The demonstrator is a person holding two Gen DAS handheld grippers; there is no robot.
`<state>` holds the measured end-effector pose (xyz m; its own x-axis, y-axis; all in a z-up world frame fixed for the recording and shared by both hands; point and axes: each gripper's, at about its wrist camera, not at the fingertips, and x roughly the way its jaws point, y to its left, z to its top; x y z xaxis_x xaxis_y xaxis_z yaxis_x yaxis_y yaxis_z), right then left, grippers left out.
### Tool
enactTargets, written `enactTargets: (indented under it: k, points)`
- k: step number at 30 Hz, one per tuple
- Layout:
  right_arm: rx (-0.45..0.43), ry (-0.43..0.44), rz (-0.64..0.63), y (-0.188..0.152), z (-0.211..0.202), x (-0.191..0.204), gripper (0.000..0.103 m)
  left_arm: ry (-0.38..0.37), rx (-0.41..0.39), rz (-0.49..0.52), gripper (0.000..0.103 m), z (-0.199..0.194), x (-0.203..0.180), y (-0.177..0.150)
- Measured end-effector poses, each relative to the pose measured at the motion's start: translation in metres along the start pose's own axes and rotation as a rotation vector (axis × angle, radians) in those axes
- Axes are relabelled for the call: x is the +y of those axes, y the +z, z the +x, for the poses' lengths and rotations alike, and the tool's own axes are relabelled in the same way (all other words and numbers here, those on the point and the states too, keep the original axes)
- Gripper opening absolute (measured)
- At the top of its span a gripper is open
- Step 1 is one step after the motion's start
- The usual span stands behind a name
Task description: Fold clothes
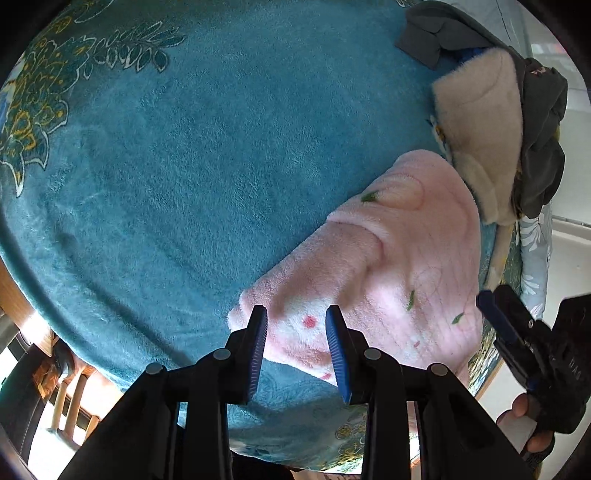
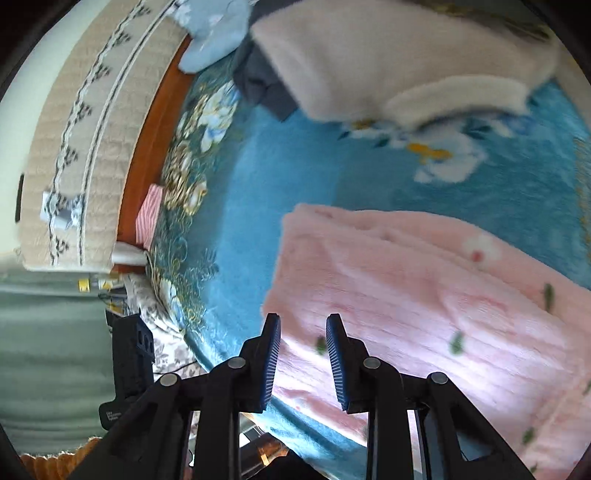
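A pink fleece garment (image 1: 388, 273) with small green leaf and red flower marks lies folded on a teal bed blanket (image 1: 192, 155). My left gripper (image 1: 296, 317) is open, its blue-padded fingers (image 1: 258, 343) hovering just above the garment's near corner, with nothing held. In the right wrist view the same pink garment (image 2: 424, 295) fills the lower right. There my right gripper (image 2: 303, 325) is open over the garment's near edge and holds nothing. The right gripper (image 1: 517, 332) also shows at the right edge of the left wrist view, held by a hand (image 1: 524, 417).
A cream fleece piece (image 1: 480, 129) and dark grey clothes (image 1: 543, 147) are piled at the blanket's far right. The cream piece (image 2: 388, 62) lies beyond the pink one, with a light blue pillow (image 2: 214, 33) and a wooden bed frame (image 2: 147, 147) to the left. Wooden furniture (image 1: 66, 398) stands below the bed edge.
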<state>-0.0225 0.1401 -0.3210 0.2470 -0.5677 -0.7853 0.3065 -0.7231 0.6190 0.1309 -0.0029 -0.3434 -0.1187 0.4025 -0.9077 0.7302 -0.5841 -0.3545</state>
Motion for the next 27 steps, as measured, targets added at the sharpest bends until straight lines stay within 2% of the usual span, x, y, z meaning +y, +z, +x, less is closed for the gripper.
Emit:
enactTargets:
  k: [2,6,12,17,22,27]
  points:
    - [0.048,0.0,-0.041,0.009,0.023,0.013,0.029,-0.001,0.013,-0.017,0.033,0.007,0.007,-0.001]
    - [0.094,-0.058,-0.034,0.033,0.056,0.01,0.029,-0.019,0.039,-0.062,0.033,0.02,0.023,-0.001]
    - [0.119,-0.117,0.031,0.061,0.09,-0.006,0.029,-0.049,0.06,-0.094,0.033,0.024,0.044,-0.002]
    - [0.122,-0.14,0.081,0.07,0.11,-0.013,0.027,-0.048,0.076,-0.095,0.039,0.025,0.052,-0.006]
    - [0.113,-0.098,0.15,0.069,0.106,-0.021,0.026,-0.032,0.092,-0.094,0.041,0.024,0.056,-0.014]
    - [0.028,-0.059,0.158,0.048,0.06,-0.017,0.027,0.002,0.096,-0.042,0.041,0.009,0.05,-0.025]
